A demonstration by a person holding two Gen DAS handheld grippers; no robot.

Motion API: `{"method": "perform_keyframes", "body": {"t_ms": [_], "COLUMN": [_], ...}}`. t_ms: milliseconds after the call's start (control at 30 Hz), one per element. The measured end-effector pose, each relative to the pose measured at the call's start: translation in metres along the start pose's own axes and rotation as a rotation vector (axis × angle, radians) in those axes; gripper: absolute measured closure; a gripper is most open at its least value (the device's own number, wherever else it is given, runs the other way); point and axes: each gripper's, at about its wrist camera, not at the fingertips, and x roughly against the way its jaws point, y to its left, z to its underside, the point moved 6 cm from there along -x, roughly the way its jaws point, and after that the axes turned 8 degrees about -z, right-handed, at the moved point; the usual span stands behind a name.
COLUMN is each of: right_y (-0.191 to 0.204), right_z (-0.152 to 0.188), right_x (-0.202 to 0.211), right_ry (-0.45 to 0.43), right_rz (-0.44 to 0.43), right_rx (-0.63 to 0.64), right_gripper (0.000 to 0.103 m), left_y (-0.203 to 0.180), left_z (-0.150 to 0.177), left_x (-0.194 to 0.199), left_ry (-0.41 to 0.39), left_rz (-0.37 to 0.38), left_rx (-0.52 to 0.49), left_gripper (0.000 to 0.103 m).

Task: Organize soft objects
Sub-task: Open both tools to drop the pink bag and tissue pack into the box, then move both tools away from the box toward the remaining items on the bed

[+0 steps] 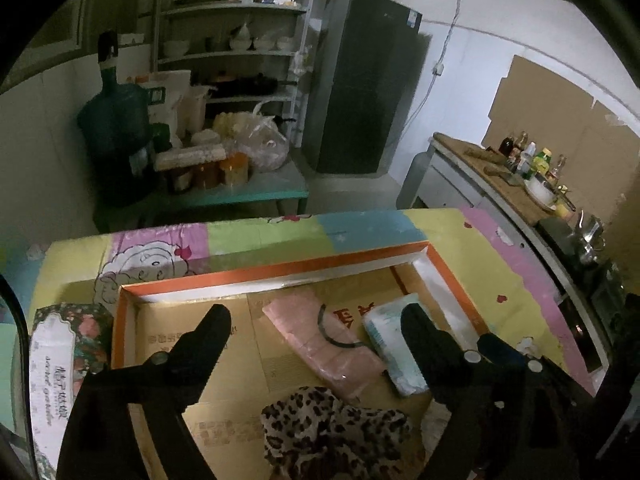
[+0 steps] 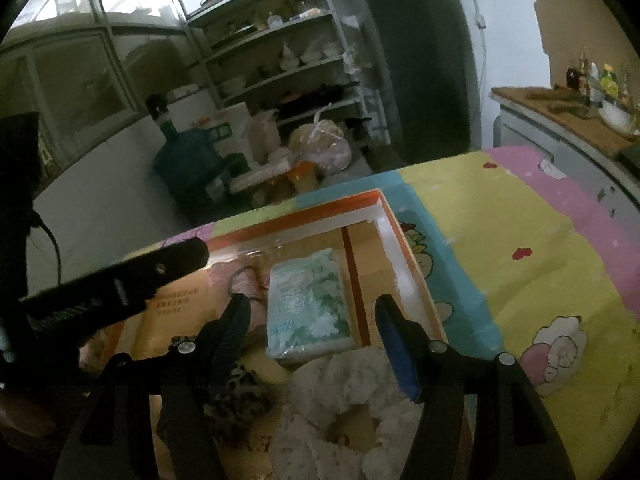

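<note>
Left wrist view: left gripper [image 1: 316, 322] agape, empty, above orange-rimmed box [image 1: 276, 270]; leopard cloth [image 1: 336, 432] near edge, inside. Right gripper [image 2: 314, 312] likewise spread. Descend straight, pinch bunched fabric centrally.

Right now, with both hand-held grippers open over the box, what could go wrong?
1. The left hand-held gripper and the right hand-held gripper work close together over the shallow orange-rimmed cardboard box; they might collide.
2. The thin black loop on the pink folded cloth could snag a finger.
3. The leopard-print fabric lies bunched, so a grasp may catch only a fold.
</note>
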Motion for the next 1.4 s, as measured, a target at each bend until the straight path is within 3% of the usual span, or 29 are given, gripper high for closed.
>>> {"method": "perform_keyframes", "body": {"t_ms": [100, 567, 800, 1233, 1400], "right_y": [0.004, 0.023, 0.045, 0.092, 0.113], "right_z": [0.002, 0.020, 0.030, 0.047, 0.056], "right_x": [0.007, 0.040, 0.058, 0.088, 0.095], "right_ry": [-0.017, -0.065, -0.098, -0.159, -0.169], "right_rz": [0.015, 0.080, 0.100, 0.075, 0.063], "right_rx": [0.011, 0.048, 0.087, 0.126, 0.154], "right_gripper": [0.029, 0.028, 0.028, 0.028, 0.028], "left_y": [-0.002, -0.007, 0.001, 0.021, 0.039], "left_z": [0.001, 0.025, 0.043, 0.065, 0.074], "left_x": [0.008, 0.050, 0.074, 0.137, 0.159], "left_ry": [-0.018, -0.068, -0.074, -0.210, -0.252], "left_rz": [0.011, 0.039, 0.062, 0.035, -0.032], "left_rx": [-0.015, -0.094, -0.078, -0.113, -0.111], "left_gripper": [0.016, 0.016, 0.016, 0.017, 0.017]}}
